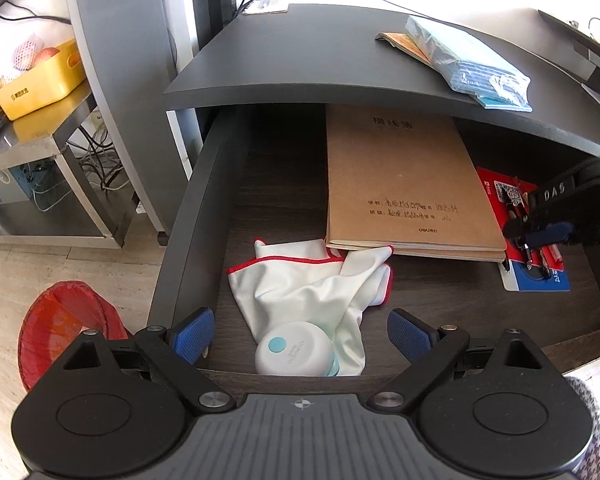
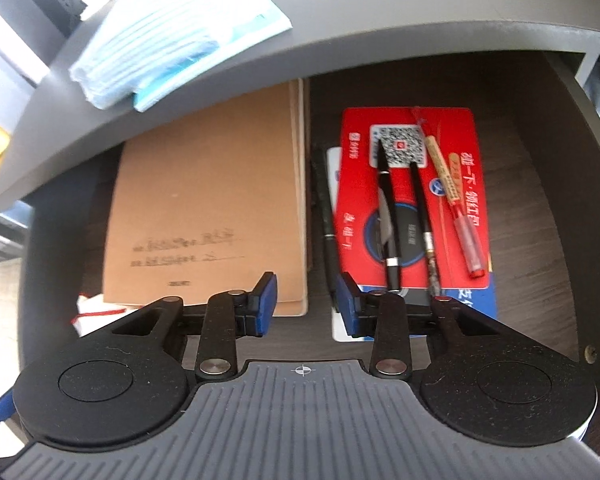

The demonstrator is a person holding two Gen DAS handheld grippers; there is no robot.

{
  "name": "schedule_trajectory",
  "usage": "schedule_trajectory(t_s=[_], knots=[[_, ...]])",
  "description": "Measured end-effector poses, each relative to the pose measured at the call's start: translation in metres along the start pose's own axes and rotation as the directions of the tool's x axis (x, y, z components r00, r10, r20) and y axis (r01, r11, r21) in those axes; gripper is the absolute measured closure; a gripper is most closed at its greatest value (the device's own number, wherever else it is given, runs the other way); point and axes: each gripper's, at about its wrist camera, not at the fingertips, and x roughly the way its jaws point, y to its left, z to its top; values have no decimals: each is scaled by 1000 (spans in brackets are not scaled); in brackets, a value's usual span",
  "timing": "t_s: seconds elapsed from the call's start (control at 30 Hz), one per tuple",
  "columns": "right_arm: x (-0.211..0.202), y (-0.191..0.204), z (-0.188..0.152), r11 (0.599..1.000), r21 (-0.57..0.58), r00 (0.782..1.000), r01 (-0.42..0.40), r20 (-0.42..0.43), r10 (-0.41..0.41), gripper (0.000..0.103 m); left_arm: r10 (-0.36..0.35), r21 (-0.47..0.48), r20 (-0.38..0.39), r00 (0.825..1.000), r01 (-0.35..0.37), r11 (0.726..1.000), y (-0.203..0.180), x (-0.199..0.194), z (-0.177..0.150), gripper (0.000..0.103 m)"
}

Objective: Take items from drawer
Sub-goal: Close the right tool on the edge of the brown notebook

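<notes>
The drawer (image 1: 188,216) stands pulled out under a dark desk top (image 1: 300,64). In it lie a brown notebook (image 1: 400,184), a white cloth with red trim (image 1: 308,284) and a round white container with a blue dot (image 1: 292,348). My left gripper (image 1: 300,338) is open over the drawer's front edge, its pads either side of the container. My right gripper (image 2: 306,306) is open and holds nothing. It hovers low between the notebook (image 2: 208,208) and a red card (image 2: 410,184) on which two black pens (image 2: 388,216) and a red pen (image 2: 460,216) lie. The right gripper (image 1: 540,236) also shows in the left view.
Packs of blue face masks (image 1: 468,60) and a booklet rest on the desk top. A blue card (image 2: 476,300) sits under the red one, and another dark pen (image 2: 326,208) lies beside it. Left of the desk stand a metal table (image 1: 40,136), a yellow basket (image 1: 40,80) and a red bin (image 1: 64,332).
</notes>
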Motion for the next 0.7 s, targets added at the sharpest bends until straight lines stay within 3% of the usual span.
schedule_trajectory(t_s=[0.2,0.7], knots=[[-11,-10,15,996,64,998,-55,-14,56,64,2,7,7,1000,-2,1000,-2,-1,-1,9],[11,-47,14,947,284,982,-152,-62,176,64,18,8,8,1000,-18,1000,-4,0,-1,8]])
